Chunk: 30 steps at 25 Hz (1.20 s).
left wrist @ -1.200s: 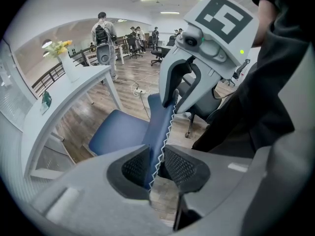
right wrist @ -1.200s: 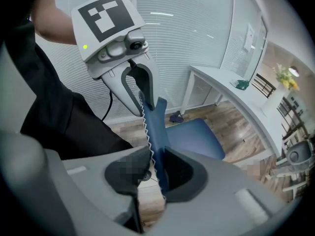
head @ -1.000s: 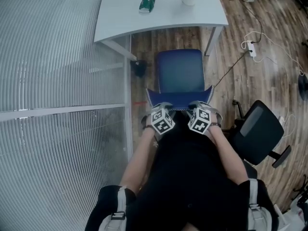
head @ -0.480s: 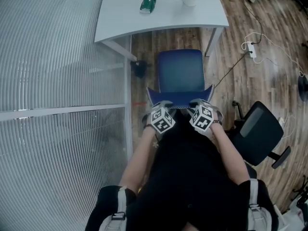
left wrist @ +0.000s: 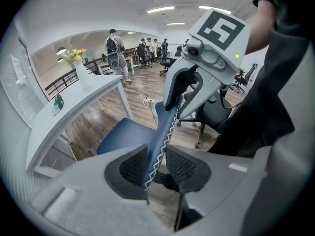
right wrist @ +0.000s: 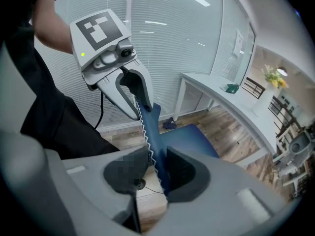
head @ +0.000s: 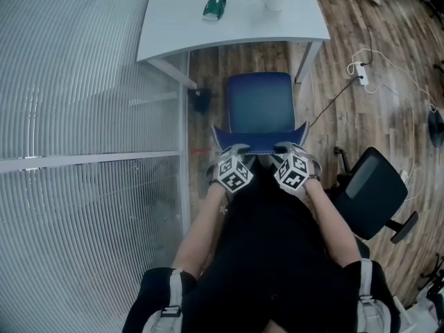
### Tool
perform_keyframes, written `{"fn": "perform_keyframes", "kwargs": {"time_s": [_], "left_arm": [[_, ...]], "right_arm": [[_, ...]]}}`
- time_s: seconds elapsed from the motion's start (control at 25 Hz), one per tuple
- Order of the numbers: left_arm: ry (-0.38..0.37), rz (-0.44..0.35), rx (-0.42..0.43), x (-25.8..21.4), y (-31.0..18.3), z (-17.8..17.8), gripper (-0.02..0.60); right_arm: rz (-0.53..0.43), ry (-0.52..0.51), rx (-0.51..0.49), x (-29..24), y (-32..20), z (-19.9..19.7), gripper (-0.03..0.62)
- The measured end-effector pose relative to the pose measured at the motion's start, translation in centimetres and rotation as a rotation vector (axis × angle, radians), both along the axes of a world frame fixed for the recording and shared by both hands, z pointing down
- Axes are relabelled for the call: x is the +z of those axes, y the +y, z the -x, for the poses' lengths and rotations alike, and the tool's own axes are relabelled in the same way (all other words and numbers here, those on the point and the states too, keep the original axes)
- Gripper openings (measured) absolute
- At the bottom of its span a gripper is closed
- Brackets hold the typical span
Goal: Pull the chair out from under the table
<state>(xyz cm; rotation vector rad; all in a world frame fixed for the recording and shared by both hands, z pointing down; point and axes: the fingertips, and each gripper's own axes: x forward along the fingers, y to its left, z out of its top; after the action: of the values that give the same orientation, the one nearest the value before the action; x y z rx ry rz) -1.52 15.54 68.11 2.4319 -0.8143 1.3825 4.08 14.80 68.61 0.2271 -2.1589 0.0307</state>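
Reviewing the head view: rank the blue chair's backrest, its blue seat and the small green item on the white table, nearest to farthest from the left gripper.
1. Blue fabric backrest: nearest, its top edge between the opening jaws of the left gripper.
2. Blue padded seat: next, just beyond the backrest.
3. Small green item: farthest, up on the white table.

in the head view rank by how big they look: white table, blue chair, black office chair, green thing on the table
1. white table, largest
2. blue chair and black office chair, about alike, not ranked
3. green thing, smallest
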Motion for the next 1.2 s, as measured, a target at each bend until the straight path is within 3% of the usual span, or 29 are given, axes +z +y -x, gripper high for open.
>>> {"fn": "perform_keyframes", "kwargs": {"time_s": [0.32,0.72,0.92,1.2], "left_arm": [[0.024,-0.065,-0.046,0.1,-0.2,-0.1,0.118],[-0.002,-0.011,-0.044,0.2,-0.4,0.2,0.118],[-0.021,-0.046,-0.109,0.0,-0.3,0.8,0.132],[0.083,-0.123,-0.251,-4.6,-1.8,1.8,0.132]], "right_arm": [[-0.019,-0.012,0.014,0.2,-0.2,-0.1,0.121],[0.049,-0.076,0.021,-1.0,-0.4,0.0,0.121],[0.048,-0.131,0.048,-3.3,-1.5,-0.3,0.081],[-0.018,-0.216,0.160,-7.8,-5.1,-1.5,0.074]]}}
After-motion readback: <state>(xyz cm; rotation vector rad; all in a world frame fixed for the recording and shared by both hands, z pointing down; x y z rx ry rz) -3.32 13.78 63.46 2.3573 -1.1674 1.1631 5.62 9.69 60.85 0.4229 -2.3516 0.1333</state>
